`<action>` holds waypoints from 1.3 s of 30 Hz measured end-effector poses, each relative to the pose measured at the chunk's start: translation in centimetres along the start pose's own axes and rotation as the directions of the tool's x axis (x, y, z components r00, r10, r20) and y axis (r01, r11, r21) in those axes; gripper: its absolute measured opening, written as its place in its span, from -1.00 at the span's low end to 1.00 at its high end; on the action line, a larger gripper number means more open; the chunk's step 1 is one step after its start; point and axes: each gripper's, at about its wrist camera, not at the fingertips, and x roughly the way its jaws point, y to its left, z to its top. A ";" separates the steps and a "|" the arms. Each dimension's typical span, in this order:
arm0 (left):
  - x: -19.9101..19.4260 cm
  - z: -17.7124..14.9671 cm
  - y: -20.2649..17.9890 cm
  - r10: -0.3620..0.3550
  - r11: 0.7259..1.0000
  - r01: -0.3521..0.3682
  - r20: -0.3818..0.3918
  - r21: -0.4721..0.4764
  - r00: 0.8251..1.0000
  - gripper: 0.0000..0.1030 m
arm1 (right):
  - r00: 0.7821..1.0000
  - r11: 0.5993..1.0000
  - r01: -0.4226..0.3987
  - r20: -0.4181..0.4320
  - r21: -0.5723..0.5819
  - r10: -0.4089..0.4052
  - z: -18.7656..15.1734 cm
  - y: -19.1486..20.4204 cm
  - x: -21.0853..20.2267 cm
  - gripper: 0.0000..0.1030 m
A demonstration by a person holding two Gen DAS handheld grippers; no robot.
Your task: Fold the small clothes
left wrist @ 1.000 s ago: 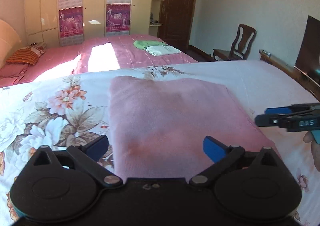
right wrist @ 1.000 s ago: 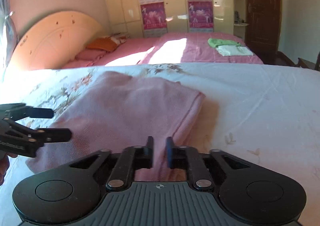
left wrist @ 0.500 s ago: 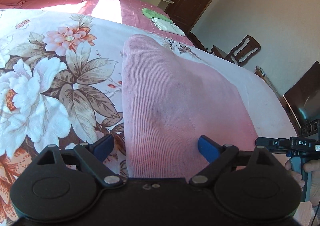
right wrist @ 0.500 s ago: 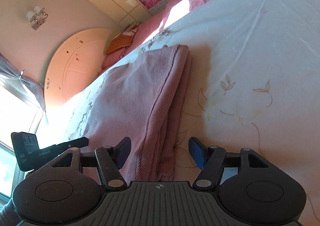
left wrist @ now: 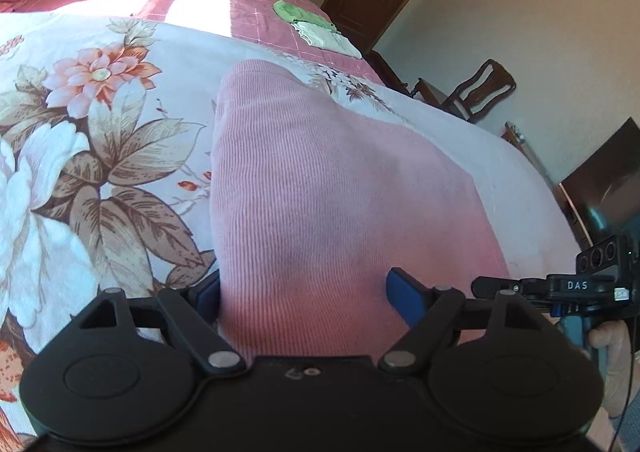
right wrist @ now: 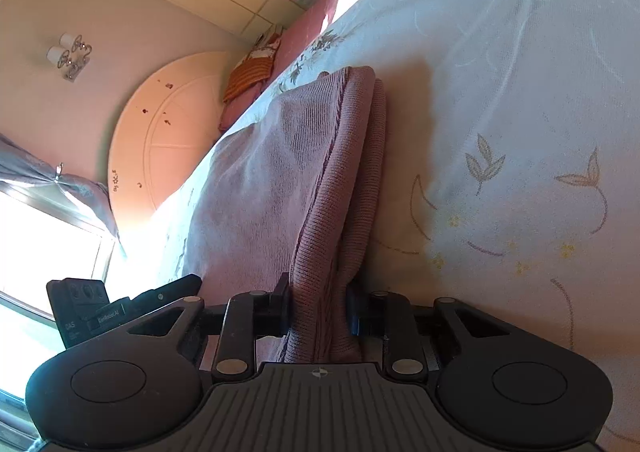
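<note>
Pink ribbed knit garment, part-folded on the floral bed sheet, lies between both claws: right claw has just clenched its edge; left claw has been closing, not yet gripping. Next, probably: left clamps, both lift together.

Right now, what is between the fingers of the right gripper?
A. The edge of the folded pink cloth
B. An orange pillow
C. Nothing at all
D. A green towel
A: in the right wrist view the right gripper, whose jaws have just been closing, pinches the layered edge of the pink cloth.
</note>
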 end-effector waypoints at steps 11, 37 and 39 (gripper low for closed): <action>-0.2 -0.3 0.4 -0.009 1.000 0.009 0.020 0.019 1.000 0.29 | 0.996 0.995 0.077 0.039 -0.058 -0.075 -1.1 1.6 -0.3 -0.32; -13.1 -0.1 4.8 -0.004 0.983 -0.026 0.168 0.180 0.986 -0.33 | 0.958 0.882 0.266 0.204 -0.389 -0.199 -7.2 21.2 8.2 -0.64; -15.0 -0.5 7.2 0.021 0.986 -0.050 0.174 0.162 0.984 -0.33 | 0.966 0.885 0.242 0.182 -0.398 -0.183 -8.2 22.5 10.4 -0.64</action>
